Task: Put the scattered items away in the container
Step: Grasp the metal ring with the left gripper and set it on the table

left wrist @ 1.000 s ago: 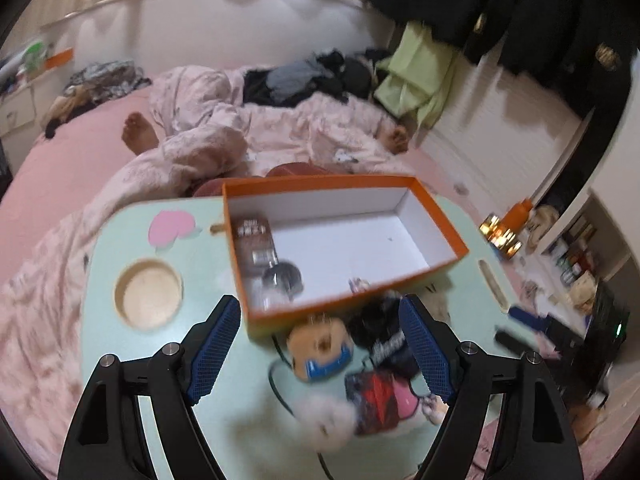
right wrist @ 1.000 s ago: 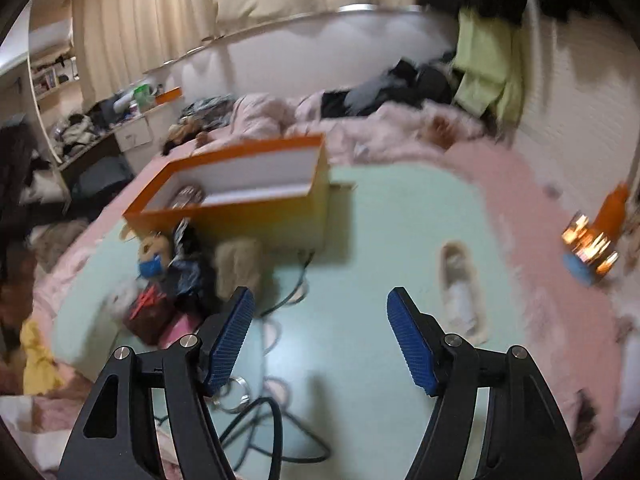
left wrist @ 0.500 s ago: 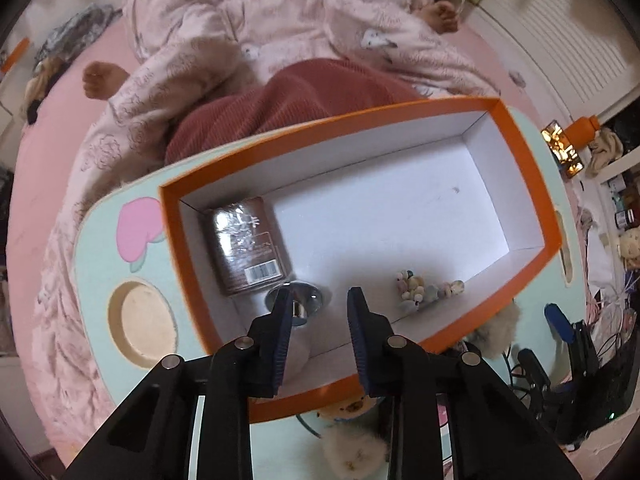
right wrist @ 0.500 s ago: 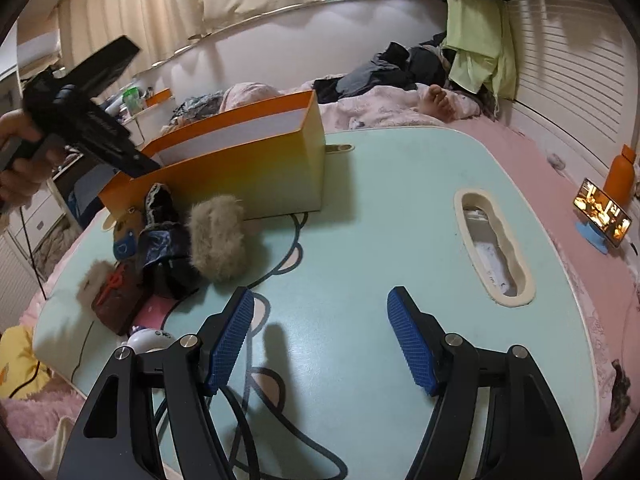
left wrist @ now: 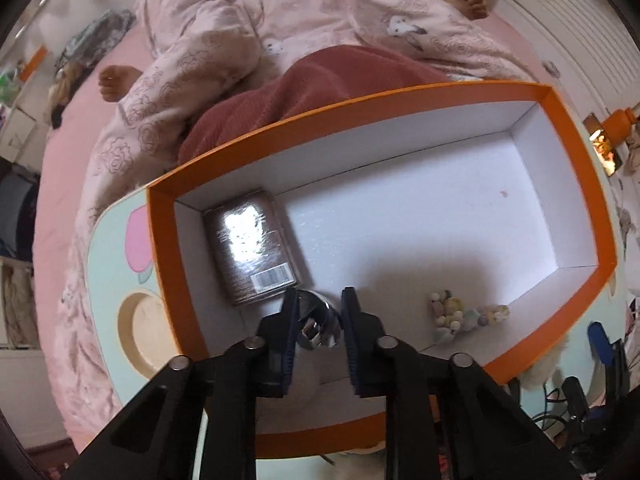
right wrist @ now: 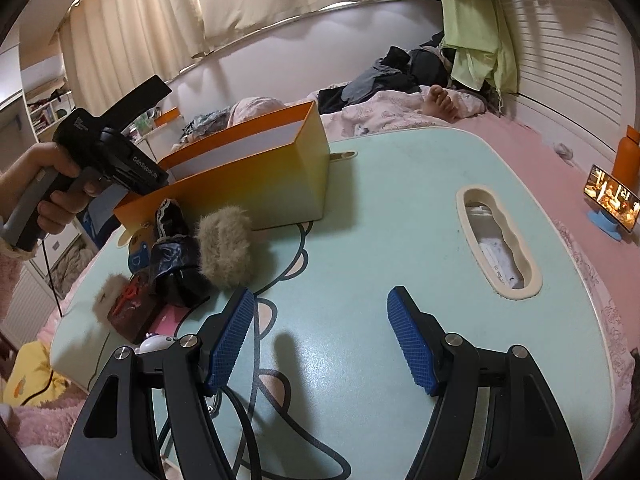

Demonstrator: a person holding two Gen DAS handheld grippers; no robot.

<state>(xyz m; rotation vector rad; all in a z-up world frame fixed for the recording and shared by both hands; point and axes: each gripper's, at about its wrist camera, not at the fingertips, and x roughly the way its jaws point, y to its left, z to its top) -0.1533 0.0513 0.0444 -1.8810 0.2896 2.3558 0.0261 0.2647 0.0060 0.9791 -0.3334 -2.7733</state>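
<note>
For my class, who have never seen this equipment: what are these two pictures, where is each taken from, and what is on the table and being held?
A person holds a two-fingered grabber in each hand; each carries a camera looking along its fingers. The left gripper looks down into the orange box, its jaws closing around a shiny metal piece beside a brown packet and beads. The right gripper, open and empty, views the green table, where a fur pompom and other trinkets wait.

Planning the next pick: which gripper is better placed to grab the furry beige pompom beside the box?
Right. The right gripper is open above the table, near the pompom. The left gripper is inside the orange box, closing around a shiny metal item.
</note>
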